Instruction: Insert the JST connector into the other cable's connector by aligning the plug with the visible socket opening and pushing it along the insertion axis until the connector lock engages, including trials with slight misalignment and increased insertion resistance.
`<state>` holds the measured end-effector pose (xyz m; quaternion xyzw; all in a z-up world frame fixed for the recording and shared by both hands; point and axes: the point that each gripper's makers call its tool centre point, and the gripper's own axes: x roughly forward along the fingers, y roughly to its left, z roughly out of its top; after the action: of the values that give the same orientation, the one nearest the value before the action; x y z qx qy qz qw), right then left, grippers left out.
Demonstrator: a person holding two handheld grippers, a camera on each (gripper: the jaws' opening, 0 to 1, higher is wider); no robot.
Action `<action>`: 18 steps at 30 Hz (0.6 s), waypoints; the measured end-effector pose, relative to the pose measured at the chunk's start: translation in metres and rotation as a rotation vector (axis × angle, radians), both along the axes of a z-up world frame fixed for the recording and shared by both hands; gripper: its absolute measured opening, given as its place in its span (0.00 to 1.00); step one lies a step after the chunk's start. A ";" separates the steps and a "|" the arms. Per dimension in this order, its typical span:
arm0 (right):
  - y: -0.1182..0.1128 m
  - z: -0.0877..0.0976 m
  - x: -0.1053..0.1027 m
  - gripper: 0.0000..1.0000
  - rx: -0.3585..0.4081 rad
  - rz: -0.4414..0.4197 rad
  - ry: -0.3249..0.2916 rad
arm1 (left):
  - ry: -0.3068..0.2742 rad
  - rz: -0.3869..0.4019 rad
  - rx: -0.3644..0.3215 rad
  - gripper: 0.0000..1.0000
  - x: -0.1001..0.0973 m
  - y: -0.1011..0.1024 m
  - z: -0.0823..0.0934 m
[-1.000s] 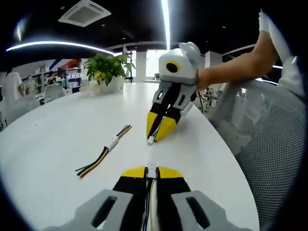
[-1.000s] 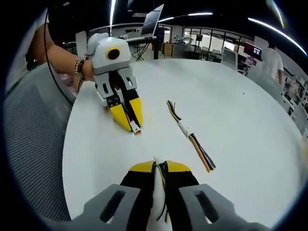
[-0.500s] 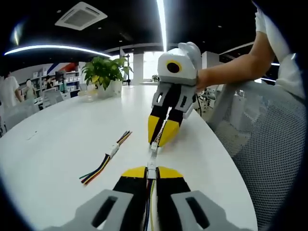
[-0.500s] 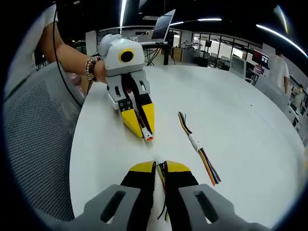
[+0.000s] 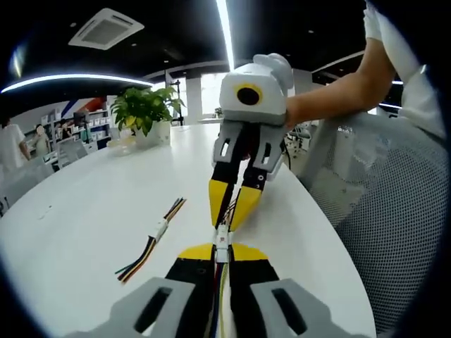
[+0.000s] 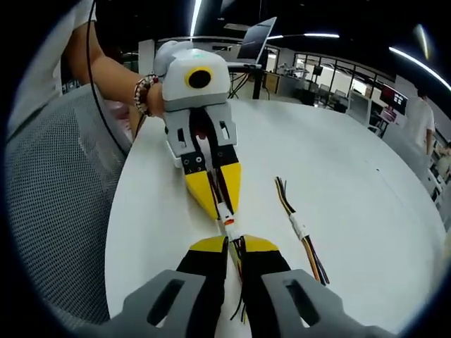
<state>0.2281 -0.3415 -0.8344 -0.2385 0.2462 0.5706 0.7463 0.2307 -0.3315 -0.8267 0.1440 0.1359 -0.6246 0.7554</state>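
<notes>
In the left gripper view, my left gripper (image 5: pixel 223 249) is shut on a wire bundle, and its white connector (image 5: pixel 223 239) pokes out past the yellow tips. My right gripper (image 5: pixel 231 211) comes down from above, shut on the other cable. That cable's small connector (image 5: pixel 223 228) meets mine end to end. In the right gripper view, my right gripper (image 6: pixel 234 243) is shut on dark wires. The left gripper (image 6: pixel 220 204) points its white, red-ended connector (image 6: pixel 227 215) right at my tips. I cannot tell whether the two connectors are locked together.
A spare joined cable (image 5: pixel 158 231) (image 6: pixel 300 229) lies loose on the white round table (image 5: pixel 77 204) (image 6: pixel 345 162). A potted plant (image 5: pixel 144 109) stands at the far side. Mesh chairs (image 5: pixel 398 204) (image 6: pixel 49 190) sit at the table's edge by the person's arms.
The two grippers have closed the gap. The connectors were a short way apart one second ago and now touch tip to tip above the table.
</notes>
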 end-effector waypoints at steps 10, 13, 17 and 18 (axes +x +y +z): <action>0.002 0.002 -0.001 0.04 0.005 0.001 -0.003 | -0.009 -0.008 0.020 0.00 -0.001 0.000 -0.003; 0.003 0.003 -0.001 0.04 0.005 0.002 0.000 | -0.010 -0.013 0.028 0.00 -0.003 0.000 -0.004; 0.002 0.000 -0.003 0.03 -0.008 0.009 0.004 | -0.011 -0.011 0.022 0.00 -0.003 -0.001 -0.002; 0.002 0.000 -0.003 0.03 -0.007 0.009 0.005 | -0.010 -0.009 0.022 0.00 -0.003 -0.001 -0.002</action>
<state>0.2254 -0.3394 -0.8348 -0.2409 0.2489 0.5736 0.7423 0.2280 -0.3323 -0.8288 0.1558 0.1383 -0.6259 0.7515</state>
